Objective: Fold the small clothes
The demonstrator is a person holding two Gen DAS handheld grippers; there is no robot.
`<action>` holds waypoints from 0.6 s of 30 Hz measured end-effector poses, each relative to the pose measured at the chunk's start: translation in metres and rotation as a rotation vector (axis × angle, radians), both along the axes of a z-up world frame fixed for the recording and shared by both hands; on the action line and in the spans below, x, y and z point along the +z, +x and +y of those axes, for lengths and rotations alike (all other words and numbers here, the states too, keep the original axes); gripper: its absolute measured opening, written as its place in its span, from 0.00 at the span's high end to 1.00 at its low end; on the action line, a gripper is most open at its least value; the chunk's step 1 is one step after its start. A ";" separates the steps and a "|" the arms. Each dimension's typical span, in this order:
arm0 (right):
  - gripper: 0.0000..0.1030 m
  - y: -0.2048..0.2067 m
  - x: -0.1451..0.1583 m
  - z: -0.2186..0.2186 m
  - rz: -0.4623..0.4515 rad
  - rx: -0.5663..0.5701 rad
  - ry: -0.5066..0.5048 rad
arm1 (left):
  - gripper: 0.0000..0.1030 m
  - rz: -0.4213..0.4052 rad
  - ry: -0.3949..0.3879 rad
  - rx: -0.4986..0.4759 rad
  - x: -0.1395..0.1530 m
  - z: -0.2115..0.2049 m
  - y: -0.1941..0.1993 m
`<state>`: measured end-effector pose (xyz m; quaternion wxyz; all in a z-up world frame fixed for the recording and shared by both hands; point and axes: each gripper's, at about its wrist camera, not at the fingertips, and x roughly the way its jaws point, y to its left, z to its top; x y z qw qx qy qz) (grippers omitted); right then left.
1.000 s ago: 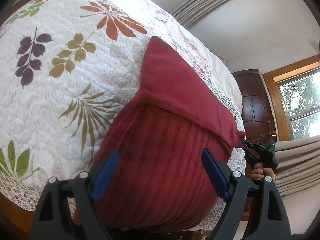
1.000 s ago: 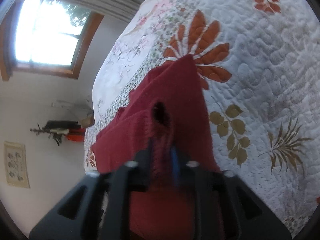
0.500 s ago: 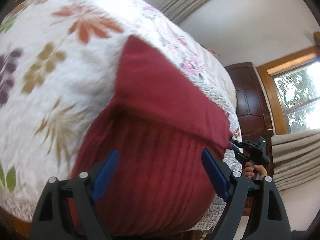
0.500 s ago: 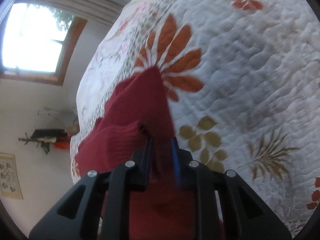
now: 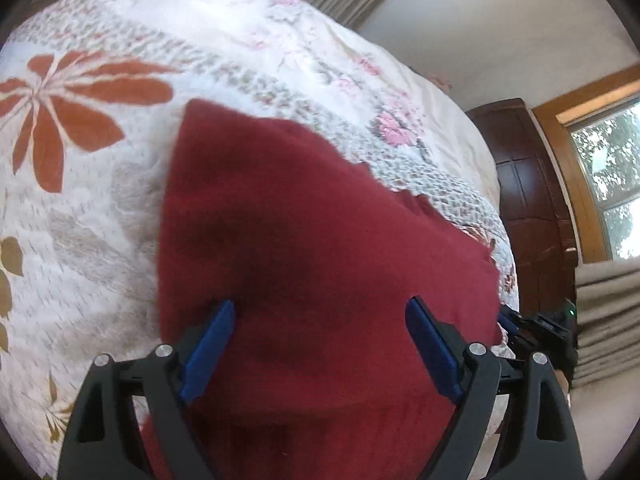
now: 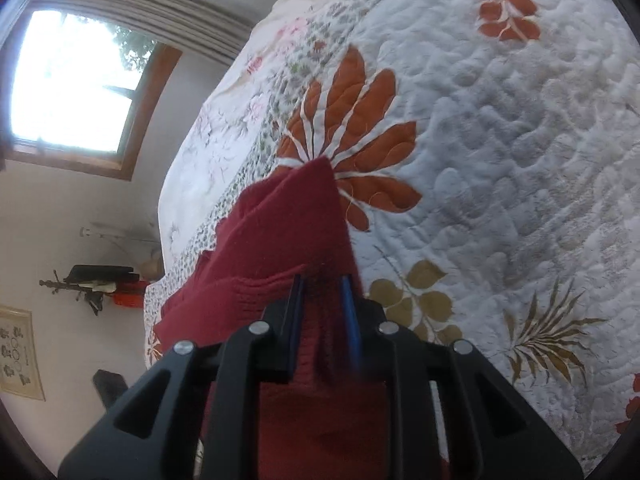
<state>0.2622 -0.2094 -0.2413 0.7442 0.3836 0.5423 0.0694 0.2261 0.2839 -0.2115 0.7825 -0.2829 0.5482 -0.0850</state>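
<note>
A dark red knitted garment lies on the leaf-print quilt of a bed, with a smooth layer folded over its ribbed part. My left gripper hovers open just above the garment's near end, and the cloth spans the gap between its blue pads. In the right wrist view my right gripper is shut on a bunched edge of the red garment, held a little above the quilt. The right gripper also shows at the garment's right corner in the left wrist view.
Beyond the bed's far side are a dark wooden wardrobe, a window and grey curtains. In the right wrist view, a bright window, a wall rack and a framed picture lie past the bed's edge.
Both grippers have moved forward across the bed. The held edge has come over with the right gripper, so the smooth folded layer now covers most of the ribbed part.
</note>
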 end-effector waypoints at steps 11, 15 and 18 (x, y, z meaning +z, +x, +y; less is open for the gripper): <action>0.68 -0.035 0.024 0.007 -0.052 0.095 0.005 | 0.12 -0.045 0.015 0.056 0.017 0.032 -0.030; 0.67 -0.024 0.006 0.032 -0.006 0.113 -0.006 | 0.11 -0.041 0.010 0.010 0.016 0.020 -0.030; 0.69 -0.021 -0.015 0.034 0.052 0.095 -0.040 | 0.10 0.017 0.012 -0.013 -0.005 0.012 -0.025</action>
